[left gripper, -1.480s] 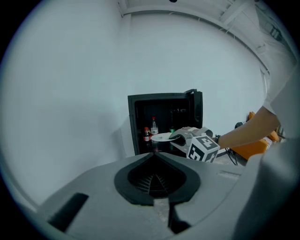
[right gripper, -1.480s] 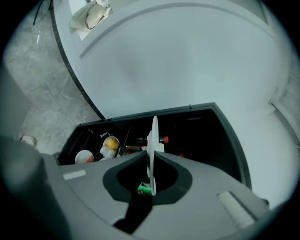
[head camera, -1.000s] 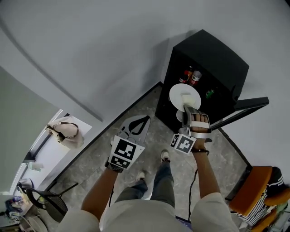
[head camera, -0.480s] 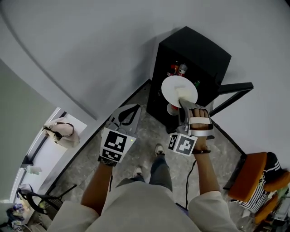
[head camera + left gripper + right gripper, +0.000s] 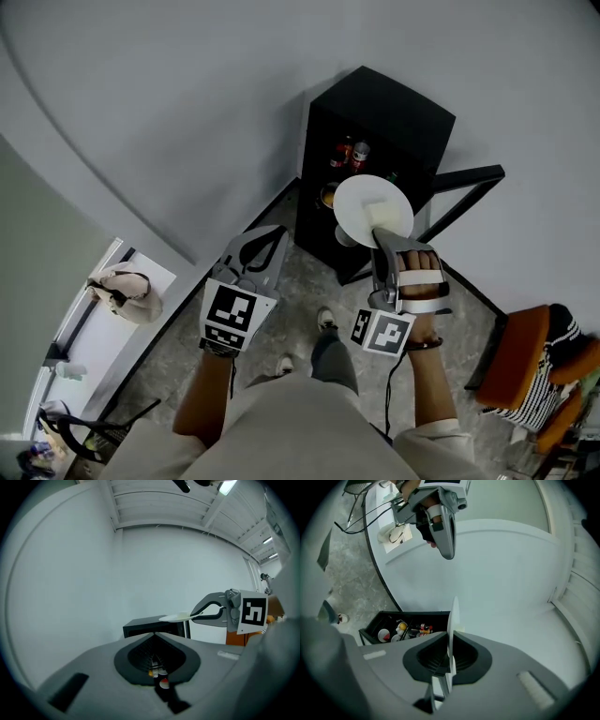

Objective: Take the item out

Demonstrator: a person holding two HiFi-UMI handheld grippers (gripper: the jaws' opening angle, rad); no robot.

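Observation:
My right gripper (image 5: 382,236) is shut on the rim of a white plate (image 5: 373,206) that carries a pale flat piece of food. The plate hangs level in front of a black cabinet (image 5: 403,112), clear of its shelves. In the right gripper view the plate (image 5: 453,620) stands edge-on between the jaws. The left gripper view shows the plate (image 5: 178,617) and right gripper (image 5: 193,616) from the side. My left gripper (image 5: 272,236) is held lower left, shut, with nothing in it.
The cabinet's door (image 5: 464,178) stands open to the right. Red cans (image 5: 352,153) and a bowl (image 5: 328,195) sit on its shelves. An orange chair (image 5: 511,361) with a seated person is at right. A white table with a bag (image 5: 127,291) is at left.
The right gripper has drawn the plate back from the cabinet's shelves toward me. The cabinet now sits farther off and more to the left. The left gripper has barely moved.

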